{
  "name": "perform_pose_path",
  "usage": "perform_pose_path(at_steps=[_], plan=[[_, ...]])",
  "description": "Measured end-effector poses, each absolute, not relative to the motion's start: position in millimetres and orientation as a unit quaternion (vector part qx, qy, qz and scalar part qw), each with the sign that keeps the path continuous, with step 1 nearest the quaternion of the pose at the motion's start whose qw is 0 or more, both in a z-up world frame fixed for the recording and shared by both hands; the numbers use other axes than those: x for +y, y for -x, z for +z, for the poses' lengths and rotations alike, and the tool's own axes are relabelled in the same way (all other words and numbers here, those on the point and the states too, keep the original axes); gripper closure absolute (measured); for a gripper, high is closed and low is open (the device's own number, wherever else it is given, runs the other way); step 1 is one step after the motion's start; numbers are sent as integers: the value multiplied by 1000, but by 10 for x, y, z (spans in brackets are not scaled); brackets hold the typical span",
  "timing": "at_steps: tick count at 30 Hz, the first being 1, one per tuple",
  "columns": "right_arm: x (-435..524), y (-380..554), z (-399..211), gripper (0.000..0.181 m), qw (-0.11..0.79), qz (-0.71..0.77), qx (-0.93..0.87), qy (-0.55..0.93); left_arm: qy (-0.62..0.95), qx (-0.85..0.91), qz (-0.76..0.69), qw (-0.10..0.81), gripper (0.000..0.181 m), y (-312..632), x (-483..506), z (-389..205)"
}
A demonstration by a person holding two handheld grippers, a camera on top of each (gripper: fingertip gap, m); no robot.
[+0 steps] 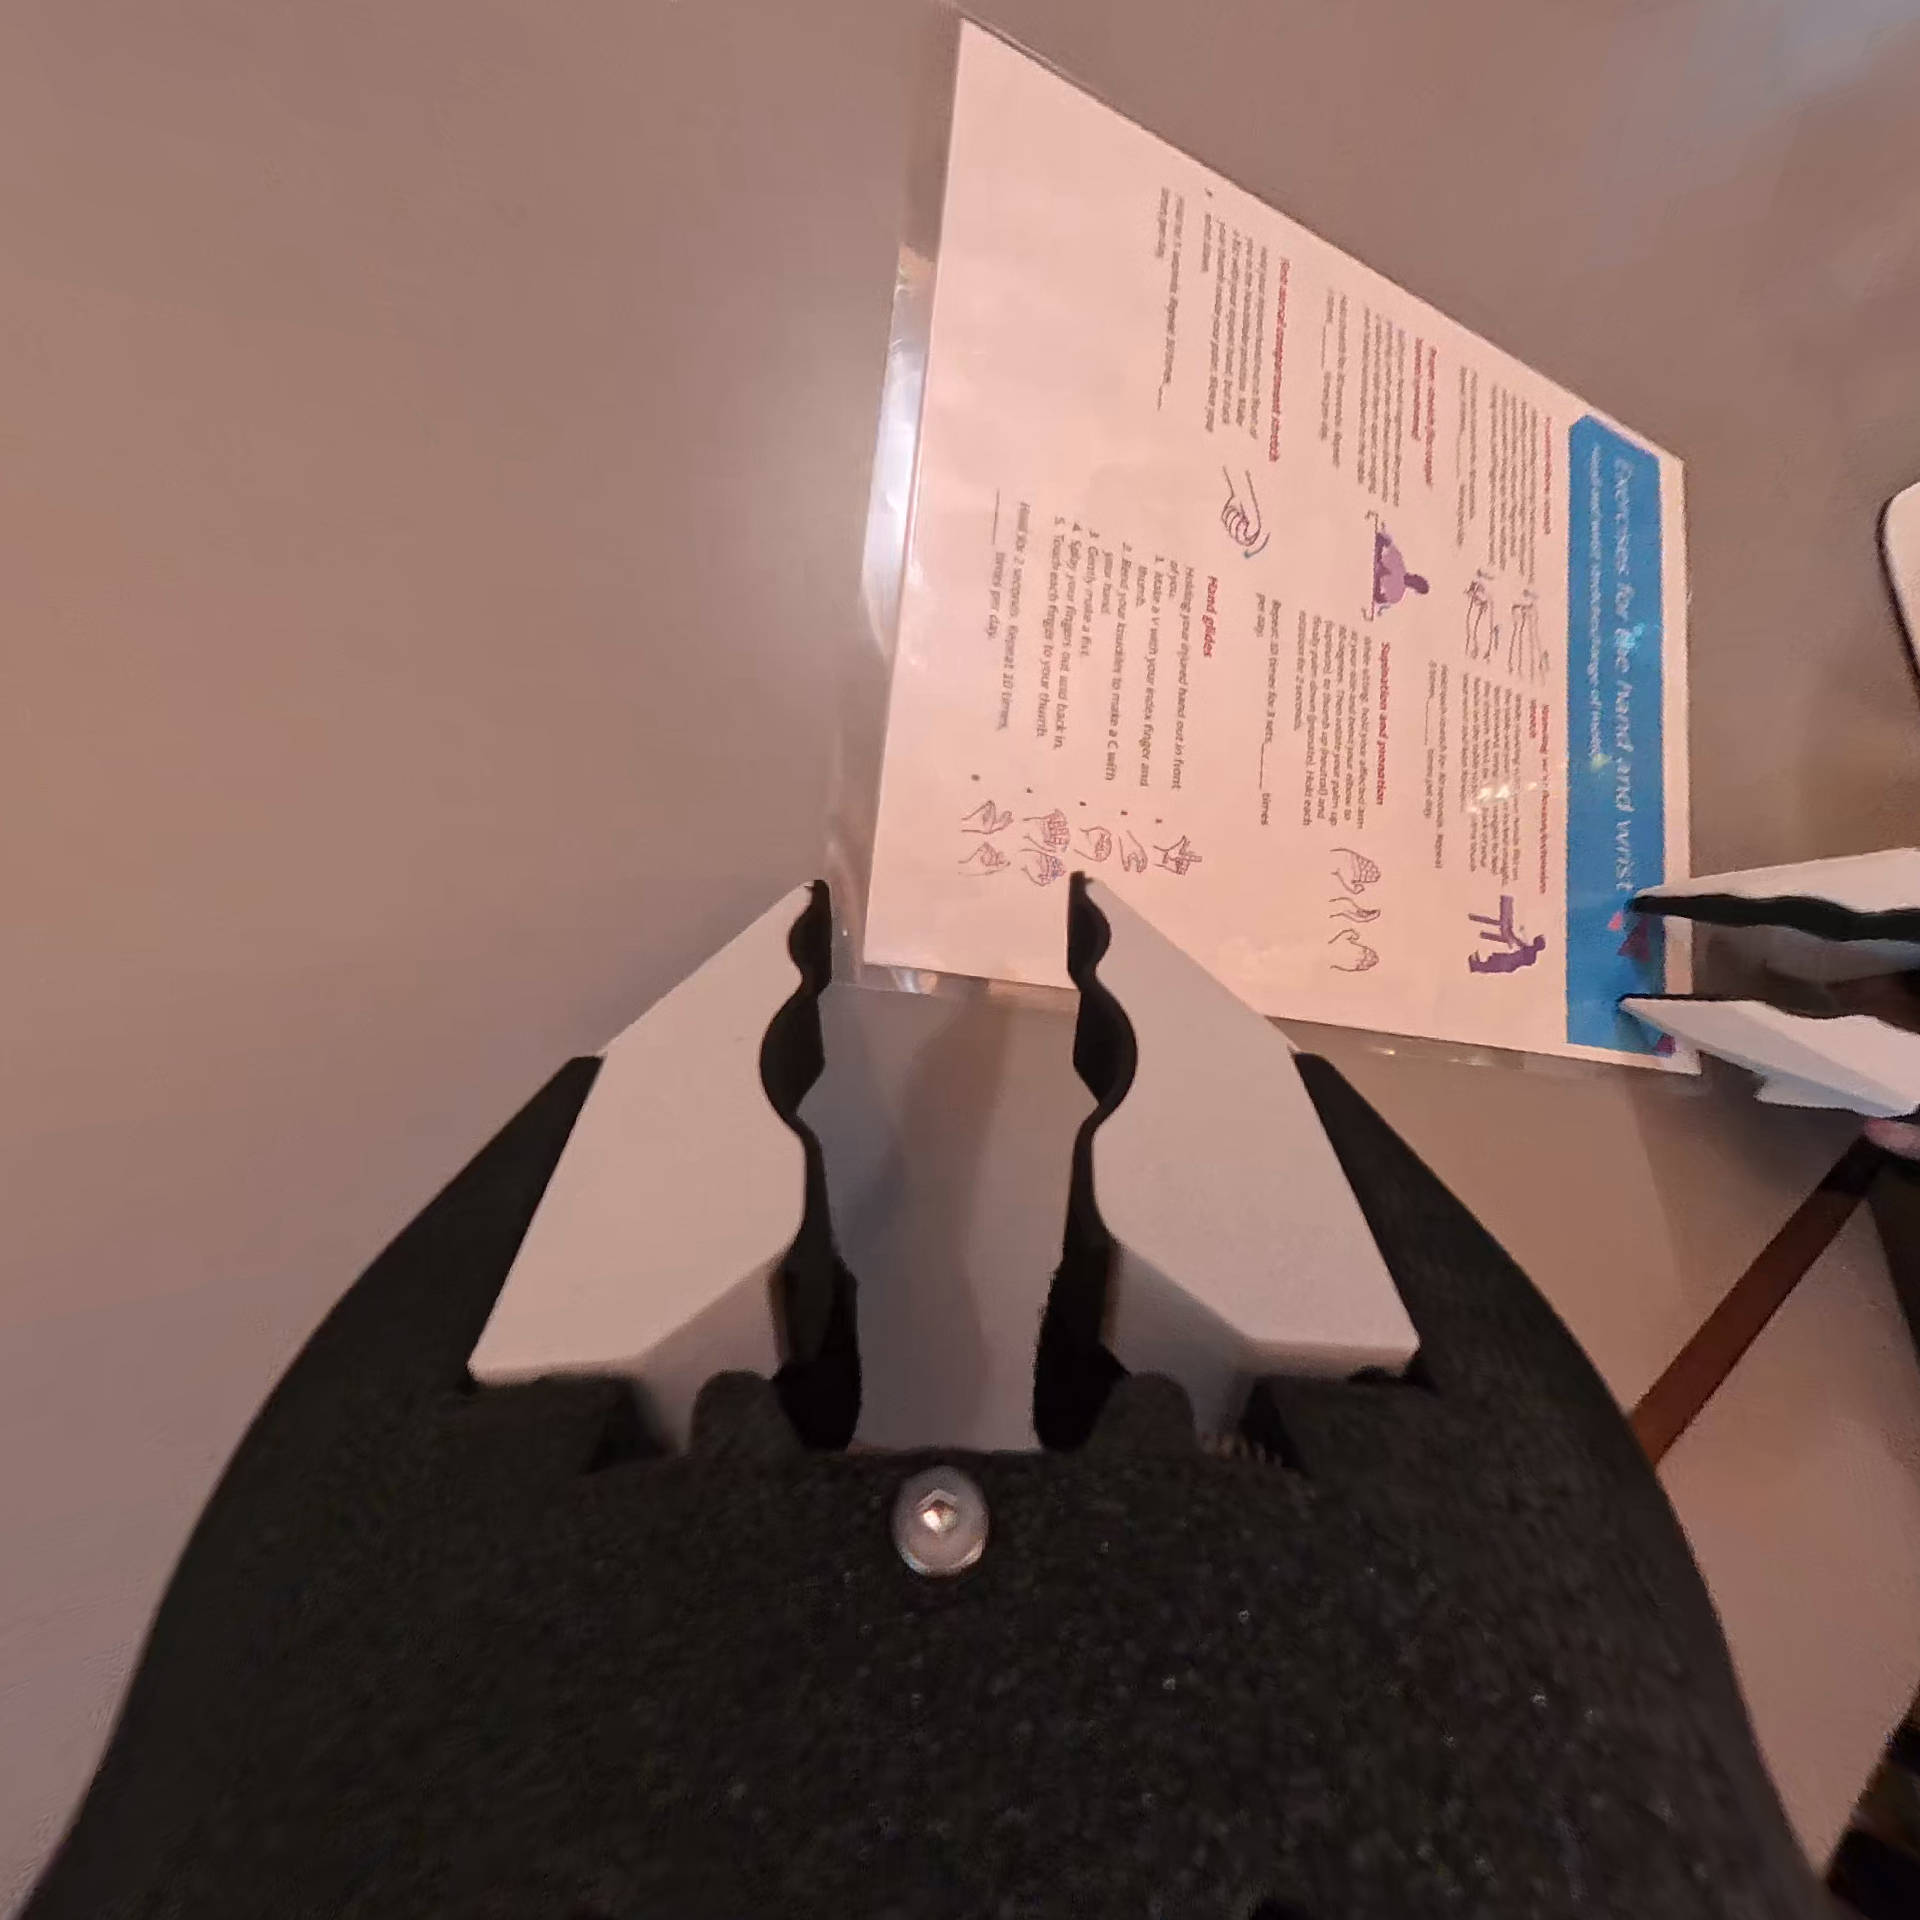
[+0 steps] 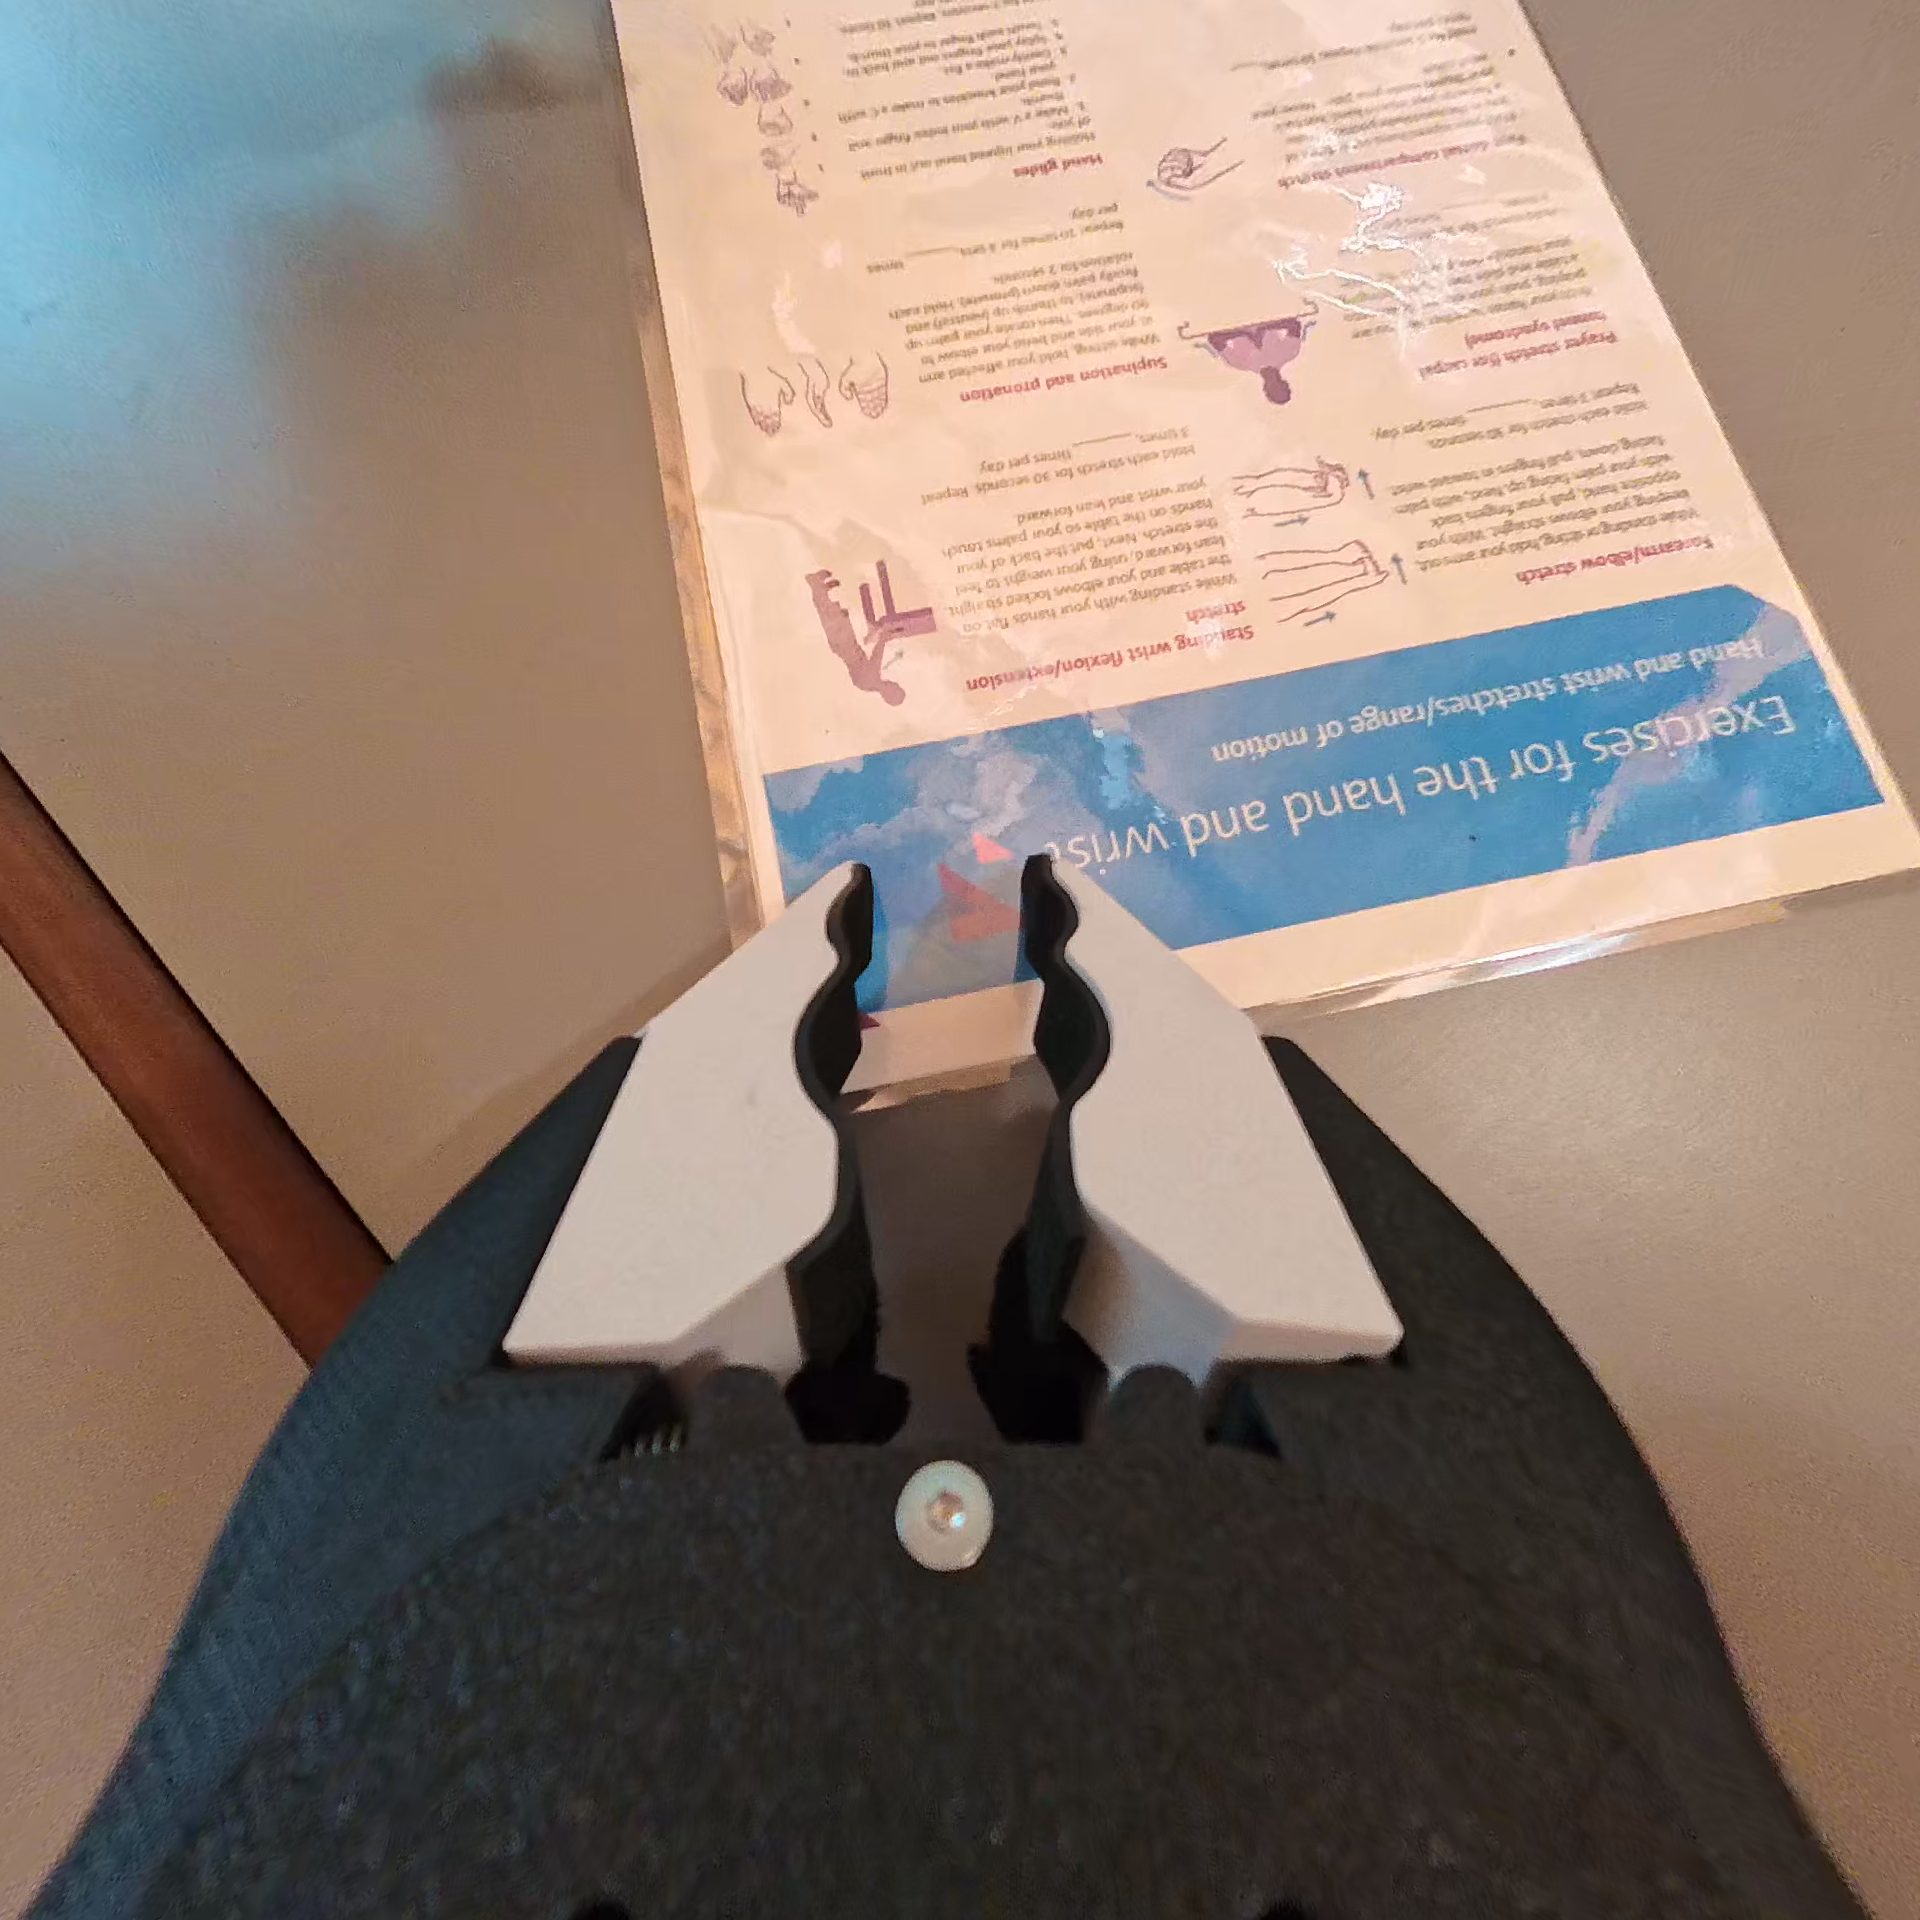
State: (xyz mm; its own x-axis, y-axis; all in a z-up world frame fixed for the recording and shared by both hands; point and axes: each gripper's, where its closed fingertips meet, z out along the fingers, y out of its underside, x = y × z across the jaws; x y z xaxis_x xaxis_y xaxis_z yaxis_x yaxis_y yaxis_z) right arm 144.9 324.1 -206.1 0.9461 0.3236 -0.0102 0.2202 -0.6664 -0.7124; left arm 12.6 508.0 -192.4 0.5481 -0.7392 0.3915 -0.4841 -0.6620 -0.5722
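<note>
Laminated sheet [image 2: 1195,499] lies flat on the table [image 2: 364,520], ahead of both pairs of jaws. It is a white printed page with small drawings and a blue band at one end, sealed in glossy clear plastic that is wrinkled in places and reaches past the paper as a thin transparent border.

Right gripper [image 2: 945,873] has its jaws open, and the corner of the blue band sits between the tips, not pinched. Left gripper [image 1: 945,883] also has its jaws open, with nothing between them; the sheet's near edge and clear border lie just ahead of the tips. Both have pale grey fingers [image 1: 665,1143] with black wavy pads.

Matte grey table surface is smooth, with open room on the left of each gripper. A brown wooden edge [image 2: 156,1039] runs diagonally beside the right jaws.
</note>
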Motion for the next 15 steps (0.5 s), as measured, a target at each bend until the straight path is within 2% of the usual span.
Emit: perform_pose_path(at_steps=[1, 3, 7, 10, 15], plan=[[3236, -1454, -2062, 152, 380, 67, -149, 911, 855, 347, -330, 201, 140, -133, 5095, -1908], [3235, -1448, -2062, 153, 380, 68, -150, 910, 846, 320, -377, 196, 161, -162, 5117, -1835], [3242, -1448, -2062, 155, 378, 77, -150, 910, 839, 278, -437, 168, 163, -192, 5140, -1783], [3245, -1454, -2062, 156, 379, 79, -148, 910, 855, 302, -386, 169, 162, -88, 5193, -1924], [3249, -1453, -2061, 156, 381, 79, -148, 909, 860, 347, -327, 184, 176, 0, 5198, -1997]])
